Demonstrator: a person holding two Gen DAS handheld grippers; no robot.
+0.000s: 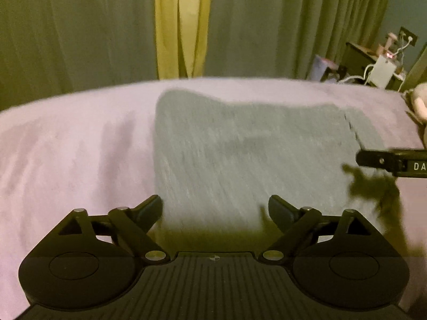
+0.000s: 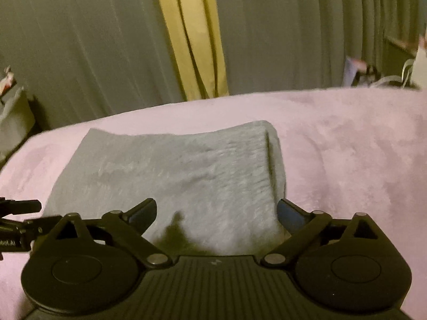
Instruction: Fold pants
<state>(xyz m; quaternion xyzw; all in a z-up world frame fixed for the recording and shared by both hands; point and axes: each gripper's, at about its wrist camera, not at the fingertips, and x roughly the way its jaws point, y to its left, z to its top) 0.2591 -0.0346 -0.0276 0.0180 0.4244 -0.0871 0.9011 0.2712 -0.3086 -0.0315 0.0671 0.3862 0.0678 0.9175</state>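
pants (image 2: pixel 170 176) lie flat as grey folded rectangle on pink blanket (image 2: pixel 347 144), doubled edge on right side in right wrist view. left gripper (image 1: pixel 214 209) spread wide, nothing between fingers, hovering over near edge. right gripper (image 2: pixel 217 212) likewise wide and empty, just above cloth. both side by side at same edge, likely so each takes one corner for next fold.

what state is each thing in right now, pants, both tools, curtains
grey pants: folded into a flat rectangle on the pink blanket, not held
left tool: open, nothing between its fingers
right tool: open, nothing between its fingers
curtains: drawn shut
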